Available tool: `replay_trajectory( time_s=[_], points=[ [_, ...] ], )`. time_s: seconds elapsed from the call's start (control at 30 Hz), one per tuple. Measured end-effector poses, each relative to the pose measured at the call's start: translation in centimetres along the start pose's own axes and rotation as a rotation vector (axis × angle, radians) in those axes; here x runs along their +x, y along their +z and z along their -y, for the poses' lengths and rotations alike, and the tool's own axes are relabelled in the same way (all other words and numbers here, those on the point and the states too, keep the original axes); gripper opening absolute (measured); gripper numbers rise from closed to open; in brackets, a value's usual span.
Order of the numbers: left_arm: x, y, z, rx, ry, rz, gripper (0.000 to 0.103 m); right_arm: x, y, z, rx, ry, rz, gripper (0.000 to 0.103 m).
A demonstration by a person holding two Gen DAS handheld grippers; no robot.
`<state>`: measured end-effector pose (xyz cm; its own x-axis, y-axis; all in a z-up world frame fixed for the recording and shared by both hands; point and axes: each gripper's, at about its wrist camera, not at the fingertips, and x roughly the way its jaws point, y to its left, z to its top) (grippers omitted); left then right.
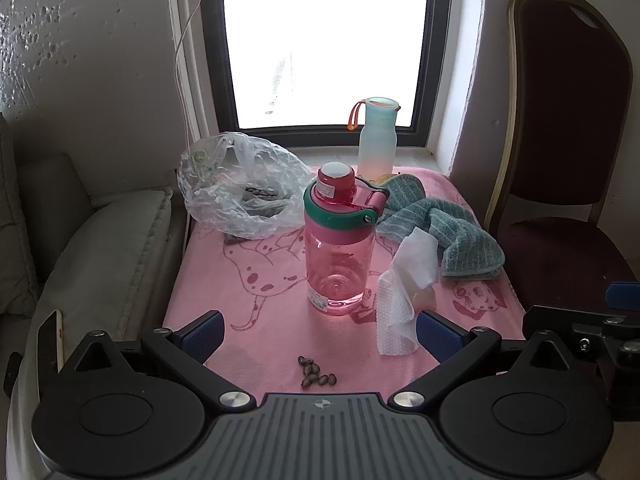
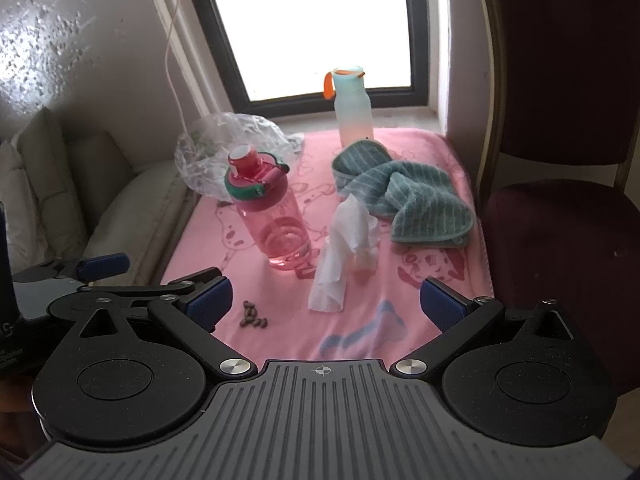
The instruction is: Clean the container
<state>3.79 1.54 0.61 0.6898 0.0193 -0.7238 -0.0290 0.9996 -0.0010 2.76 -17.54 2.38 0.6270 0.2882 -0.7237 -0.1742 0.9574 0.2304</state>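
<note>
1. On the pink-covered surface (image 1: 280,344), the bottle (image 1: 339,240) is standing upright near the middle, its lid closed, with what looks like a little residue showing through the clear pink wall.
2. Both tongs are hanging back at the near edge: the left tongs (image 1: 320,332) are gaping wide and holding nothing, and the right tongs (image 2: 326,304) are likewise spread apart and empty.
3. Nothing is being gripped or wiped, so the work is probably sitting at its opening step, choosing what to pick up first.
4. A white wipe (image 1: 404,300) is lying just right of the bottle, apparently touching its base area, and a teal towel (image 1: 444,236) is bunched behind it.
5. The next move is likely calling for one pair of tongs to steady the bottle at its body while the other takes the wipe; the smooth rounded wall may be slipping under a loose pinch, and the limp wipe needs a pinch on a raised fold.
6. The left view is showing the bottle straight ahead and dark things inside the plastic bag (image 1: 244,188); the right view is blurring that bag.
7. The right view alone is showing a blue print on the cloth and the left tongs beside it; small dark seeds (image 2: 252,316) are appearing in both.
</note>
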Motion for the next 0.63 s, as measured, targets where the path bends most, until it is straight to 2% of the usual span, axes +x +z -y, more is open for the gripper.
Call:
replay_trajectory(
  time_s=[0.63],
  points=[
    [-0.10,-0.11,0.48,0.006,-0.033,0.001,0.102,-0.11,0.03,0.16,-0.001,-0.021,-0.029,0.103]
  ],
)
